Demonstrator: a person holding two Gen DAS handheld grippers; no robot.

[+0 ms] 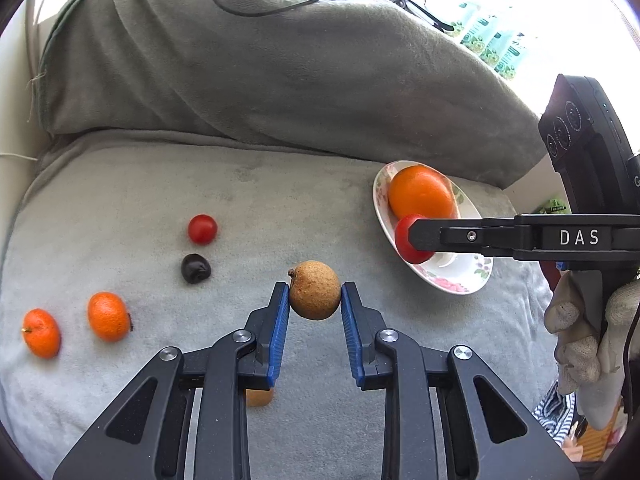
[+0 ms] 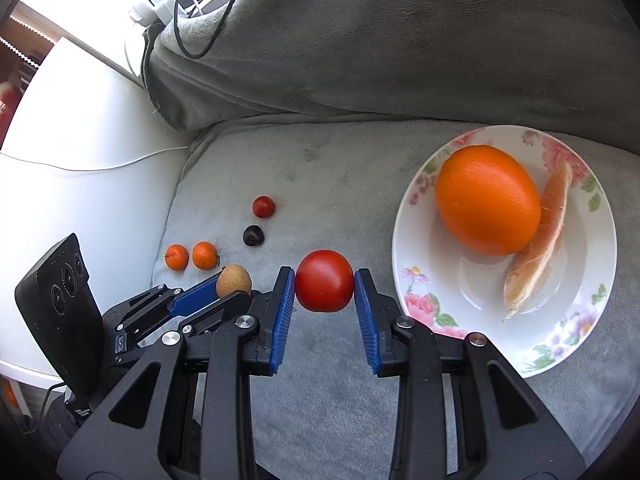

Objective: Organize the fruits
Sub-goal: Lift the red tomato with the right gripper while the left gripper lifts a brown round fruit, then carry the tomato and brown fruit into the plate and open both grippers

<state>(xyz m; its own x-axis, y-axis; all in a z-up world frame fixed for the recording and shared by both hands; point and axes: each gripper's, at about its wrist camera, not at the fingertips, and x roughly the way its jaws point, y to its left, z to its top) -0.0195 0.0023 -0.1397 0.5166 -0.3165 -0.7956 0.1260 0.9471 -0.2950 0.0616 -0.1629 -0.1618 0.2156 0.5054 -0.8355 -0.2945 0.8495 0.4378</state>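
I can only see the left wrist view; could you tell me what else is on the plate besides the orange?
Observer: In the right wrist view a peeled citrus segment lies in the plate, leaning against the far side of the orange.
Operator: Thank you. Is the right gripper really holding the red tomato?
Observer: Yes, the right gripper has both blue fingers pressed on the tomato.
Operator: And is the tomato over the plate yet?
Observer: From the right wrist, it appears beside the plate's left rim, not clearly over it.
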